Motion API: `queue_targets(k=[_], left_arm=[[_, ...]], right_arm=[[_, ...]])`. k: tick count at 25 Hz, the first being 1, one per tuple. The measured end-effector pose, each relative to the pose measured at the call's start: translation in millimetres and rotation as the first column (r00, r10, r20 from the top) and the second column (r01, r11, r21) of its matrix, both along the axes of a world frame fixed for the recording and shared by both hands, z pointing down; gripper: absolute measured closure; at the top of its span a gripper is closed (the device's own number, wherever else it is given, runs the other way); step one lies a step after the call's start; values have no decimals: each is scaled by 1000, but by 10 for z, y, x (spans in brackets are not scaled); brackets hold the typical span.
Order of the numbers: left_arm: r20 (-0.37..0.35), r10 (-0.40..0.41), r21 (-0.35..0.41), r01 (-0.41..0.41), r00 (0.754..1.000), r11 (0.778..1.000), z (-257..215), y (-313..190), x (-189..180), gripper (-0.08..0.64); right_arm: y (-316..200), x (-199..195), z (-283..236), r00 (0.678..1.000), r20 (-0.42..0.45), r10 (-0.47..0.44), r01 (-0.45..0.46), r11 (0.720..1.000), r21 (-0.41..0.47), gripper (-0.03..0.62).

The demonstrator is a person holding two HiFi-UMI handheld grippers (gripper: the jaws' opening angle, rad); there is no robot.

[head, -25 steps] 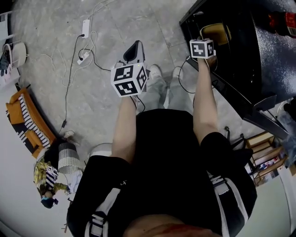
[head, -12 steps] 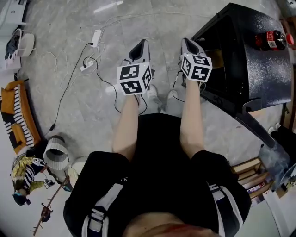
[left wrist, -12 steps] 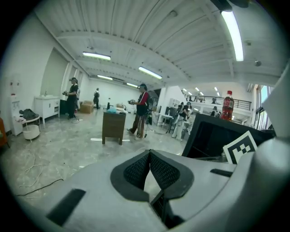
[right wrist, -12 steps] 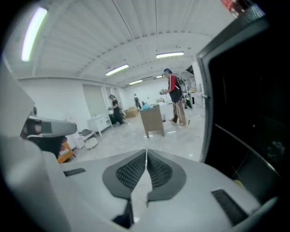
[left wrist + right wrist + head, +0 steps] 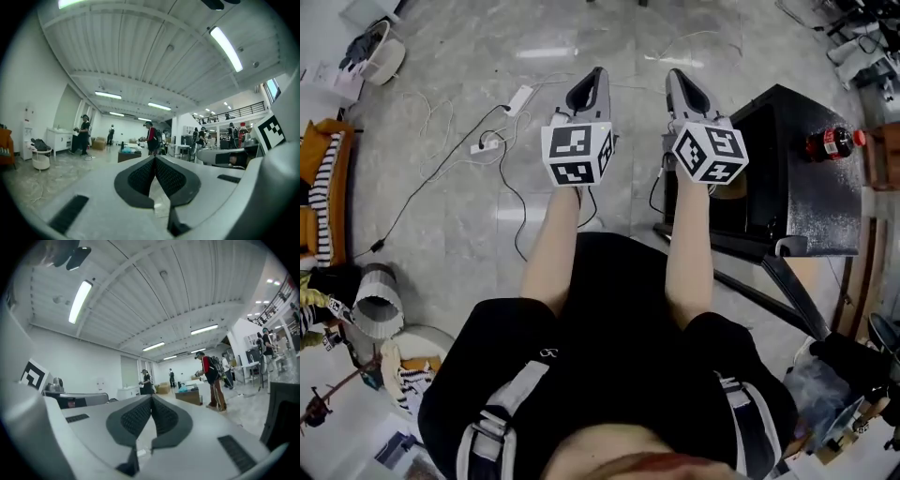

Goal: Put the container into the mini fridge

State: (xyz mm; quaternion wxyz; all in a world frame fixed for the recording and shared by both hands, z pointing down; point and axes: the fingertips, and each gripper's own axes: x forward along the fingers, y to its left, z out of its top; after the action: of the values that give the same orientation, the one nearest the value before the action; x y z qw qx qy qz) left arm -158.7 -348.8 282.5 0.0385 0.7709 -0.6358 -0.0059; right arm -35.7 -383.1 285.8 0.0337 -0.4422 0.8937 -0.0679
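The black mini fridge (image 5: 802, 187) stands on the floor at the right of the head view, its door (image 5: 769, 281) swung open toward me. A tan container (image 5: 731, 191) shows inside the opening, mostly hidden behind the right gripper's marker cube. My left gripper (image 5: 598, 73) and right gripper (image 5: 672, 75) are held side by side in front of me, pointing forward, left of the fridge and outside it. Both are shut with nothing between the jaws, as the left gripper (image 5: 154, 157) and the right gripper (image 5: 151, 397) show in their own views, which look out across the room.
A cola bottle (image 5: 830, 142) lies on the fridge top. A power strip (image 5: 520, 98) and cables (image 5: 441, 173) trail over the stone floor on the left. A white basket (image 5: 380, 52) sits far left. People (image 5: 213, 376) stand in the distance.
The right gripper has drawn back out of the fridge opening and moved left, level with the left gripper. The container stayed inside the fridge. The head view has swung round.
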Motion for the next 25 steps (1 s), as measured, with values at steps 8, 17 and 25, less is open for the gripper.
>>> queue_targets(k=[8,17,25], left_arm=[[57,-38,135,30,998,990,-554,42,-241,554],[32,-13,169,7,999,986,-618,75,-220,554],[20,11,159,-14,1000,987,-573,92,-166,554]], right_arm=[[13,-316,-534,999,-5,-54,55,991,119,580],[74,-348,-670,998,-38,-52,58,985,165,580],[131,-294,-658,998,-44,-38,45,985,169,581]])
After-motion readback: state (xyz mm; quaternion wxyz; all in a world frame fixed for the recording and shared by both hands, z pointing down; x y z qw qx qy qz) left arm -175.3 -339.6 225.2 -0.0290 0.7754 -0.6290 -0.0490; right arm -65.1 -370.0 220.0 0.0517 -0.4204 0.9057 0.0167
